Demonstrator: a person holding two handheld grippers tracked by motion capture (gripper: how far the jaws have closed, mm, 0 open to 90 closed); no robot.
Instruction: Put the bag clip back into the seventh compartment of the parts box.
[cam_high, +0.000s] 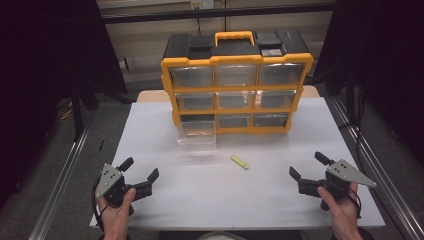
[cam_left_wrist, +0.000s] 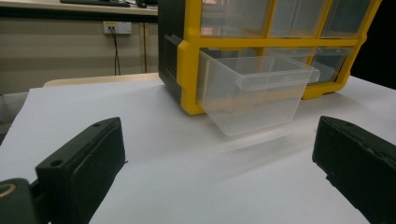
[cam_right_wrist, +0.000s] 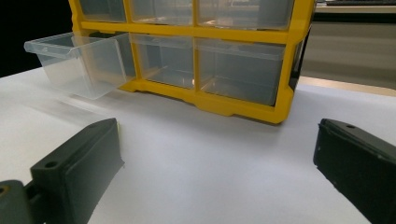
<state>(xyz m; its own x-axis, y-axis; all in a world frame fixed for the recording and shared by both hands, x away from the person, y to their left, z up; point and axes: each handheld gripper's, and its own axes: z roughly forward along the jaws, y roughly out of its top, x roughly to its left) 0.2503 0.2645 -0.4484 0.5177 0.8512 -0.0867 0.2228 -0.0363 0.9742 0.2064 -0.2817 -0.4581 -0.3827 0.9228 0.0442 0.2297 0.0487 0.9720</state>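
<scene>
The small yellow-green piece lies flat on the white counter, between the two sets of tongs and farther from the person than either, well apart from both. The left tongs sit near the counter's near-left corner with their jaws spread wide and nothing between them; the right tongs sit toward the near-right side, jaws likewise wide and empty. The piece lies just in front of the yellow-and-black drawer cabinet, a little to the right of the one drawer that is pulled out.

That clear drawer juts from the bottom-left slot of the cabinet; in the left gripper view it looks empty, tilting slightly down toward the counter. In the right gripper view the same drawer stands out at the left of the cabinet. The other eight drawers are pushed in; whether they hold anything cannot be told through the cloudy plastic.

The person's left hand grips the left tongs from below, pointing them forward and slightly right toward the open drawer. The right hand holds the right tongs pointing forward and left, both hovering low over the counter
</scene>
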